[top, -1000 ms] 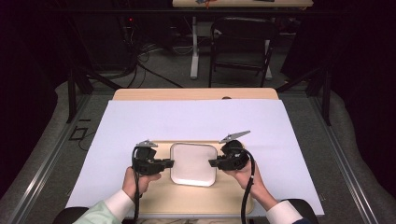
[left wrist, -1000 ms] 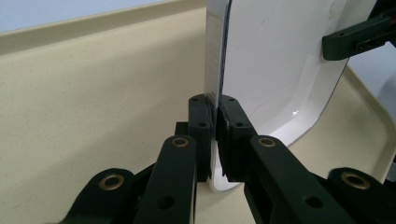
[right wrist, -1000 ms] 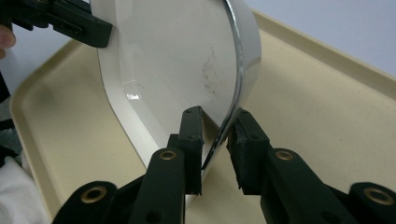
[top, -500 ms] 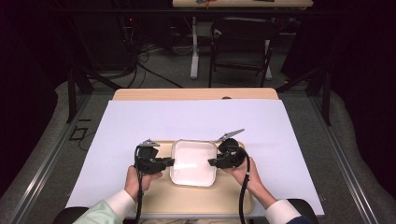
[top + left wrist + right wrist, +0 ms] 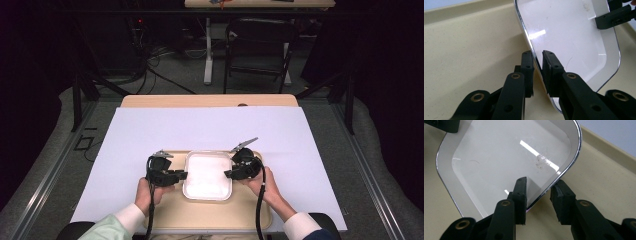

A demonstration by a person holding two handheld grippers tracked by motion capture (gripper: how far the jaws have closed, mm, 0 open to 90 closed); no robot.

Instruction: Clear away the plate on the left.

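The left gripper (image 5: 181,175) sat at the left edge of the dish (image 5: 208,175), its jaws closed on the rim; in the left gripper view (image 5: 537,72) one jaw lay outside the rim and the other inside, pinching the thin chrome-edged wall between them. The right gripper (image 5: 229,174) sat at the dish's right edge. In the right gripper view (image 5: 537,197) its jaws straddled the rim (image 5: 564,172) with a gap on the outer side, so they stood apart rather than clamped. The dish, white, shallow and square with rounded corners, lay on the tray (image 5: 220,215), a beige one at the near edge of the tabletop. The tray rested on a white sheet (image 5: 150,135) that covered most of the tabletop. A small smear (image 5: 541,160) marked the dish's inner floor near the right gripper. In the left gripper view the dish (image 5: 564,32) filled the upper right and the right gripper's jaw tips (image 5: 616,18) showed at its far rim. The person's hands (image 5: 150,192) held both grippers from below, sleeves at the bottom of the high view
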